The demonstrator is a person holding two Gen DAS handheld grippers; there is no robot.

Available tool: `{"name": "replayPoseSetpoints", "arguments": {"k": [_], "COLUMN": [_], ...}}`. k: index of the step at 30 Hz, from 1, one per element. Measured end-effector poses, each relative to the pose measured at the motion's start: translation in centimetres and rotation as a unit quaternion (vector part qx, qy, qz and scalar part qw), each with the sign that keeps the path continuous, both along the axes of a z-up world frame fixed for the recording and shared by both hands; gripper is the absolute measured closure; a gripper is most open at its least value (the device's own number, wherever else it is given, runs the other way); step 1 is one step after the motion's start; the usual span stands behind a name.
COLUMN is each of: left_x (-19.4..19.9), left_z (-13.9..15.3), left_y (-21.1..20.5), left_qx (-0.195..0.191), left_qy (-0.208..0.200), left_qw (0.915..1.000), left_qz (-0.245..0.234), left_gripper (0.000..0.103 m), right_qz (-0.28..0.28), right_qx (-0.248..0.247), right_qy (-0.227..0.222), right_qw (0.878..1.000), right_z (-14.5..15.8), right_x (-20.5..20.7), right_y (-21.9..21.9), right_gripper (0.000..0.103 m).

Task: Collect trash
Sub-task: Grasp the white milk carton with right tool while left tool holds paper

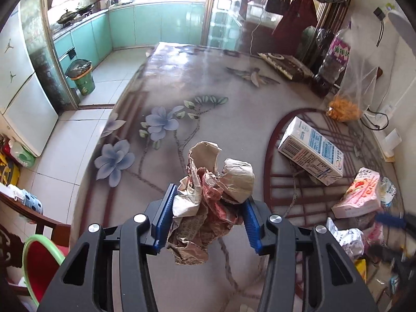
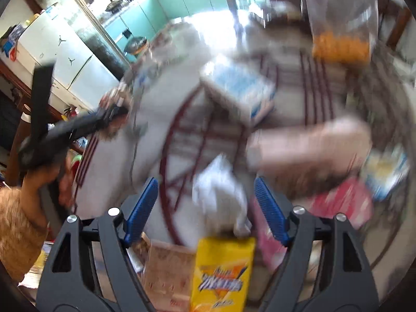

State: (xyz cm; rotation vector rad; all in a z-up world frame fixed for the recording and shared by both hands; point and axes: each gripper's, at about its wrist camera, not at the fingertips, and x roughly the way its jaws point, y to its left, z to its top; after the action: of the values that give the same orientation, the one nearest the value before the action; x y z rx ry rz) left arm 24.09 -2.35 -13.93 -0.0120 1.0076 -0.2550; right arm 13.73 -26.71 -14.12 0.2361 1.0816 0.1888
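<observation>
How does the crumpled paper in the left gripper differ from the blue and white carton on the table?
The crumpled paper is a brown, shapeless wad; the carton is a blue and white box with straight edges. The paper is held above the table between the jaws of the left gripper; the carton lies on its side on the table, with nothing gripping it. Both carry printed text.

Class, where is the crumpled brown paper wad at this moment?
In the left wrist view, the crumpled paper wad is clamped in the left gripper, above the floral table, left of the milk carton.
</observation>
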Motion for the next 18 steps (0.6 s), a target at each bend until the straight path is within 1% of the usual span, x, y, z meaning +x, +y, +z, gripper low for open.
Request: {"name": "replayPoseSetpoints", "arguments": {"k": [1,3,5,7,8,9,12,13,14,15,16,18], "left_x": [-0.6,-1.3,-2.2,-3.1,-3.5,-3.9,-5.3,-5.7,-6.0,-6.3,-6.5,-6.9], "left_z": [0.3,0.7,0.8,0.8,0.7,0.7,0.7,0.8,0.8,0.9,0.9,1.1], "left_y": [0.4,1.0,1.6,2.2,2.5,2.8,3.8,4.3,4.7,5.1,5.4,6.1], "left_qx": [-0.006,-0.017,-0.026,-0.034,-0.037,-0.039,-0.037,-0.033,-0.03,-0.026,-0.023,-0.018], "left_qy": [0.0,0.003,0.008,0.016,0.02,0.022,0.023,0.023,0.022,0.022,0.021,0.019], "left_qw": [1.0,0.9998,0.9995,0.999,0.9987,0.9985,0.998,0.9979,0.9978,0.9977,0.9976,0.9973], "left_qz": [0.004,0.009,0.015,0.025,0.029,0.032,0.046,0.052,0.055,0.058,0.061,0.069], "left_gripper": [0.058,0.058,0.058,0.057,0.057,0.057,0.057,0.057,0.057,0.057,0.057,0.057], "right_qz": [-0.001,0.002,0.009,0.027,0.036,0.052,0.085,0.092,0.094,0.095,0.092,0.08], "right_qx": [-0.011,-0.037,-0.059,-0.085,-0.093,-0.108,-0.136,-0.144,-0.148,-0.149,-0.142,-0.12], "right_qy": [-0.011,-0.021,-0.015,0.005,0.016,0.035,0.062,0.068,0.072,0.076,0.082,0.078], "right_qw": [1.0,0.999,0.998,0.996,0.995,0.992,0.985,0.983,0.982,0.981,0.982,0.987], "right_z": [0.6,1.1,0.8,-0.3,-0.9,-2.0,-4.1,-4.9,-5.5,-5.8,-6.3,-6.1], "right_x": [1.0,3.6,6.1,9.4,10.1,11.4,12.5,12.7,12.8,12.8,12.8,12.5], "right_y": [-0.3,-0.7,-0.8,-0.6,-0.5,0.0,0.9,1.3,1.4,1.5,1.4,1.2], "right_gripper": [0.017,0.012,0.011,0.008,0.008,0.008,0.008,0.011,0.017,0.041,0.045,0.046]}}
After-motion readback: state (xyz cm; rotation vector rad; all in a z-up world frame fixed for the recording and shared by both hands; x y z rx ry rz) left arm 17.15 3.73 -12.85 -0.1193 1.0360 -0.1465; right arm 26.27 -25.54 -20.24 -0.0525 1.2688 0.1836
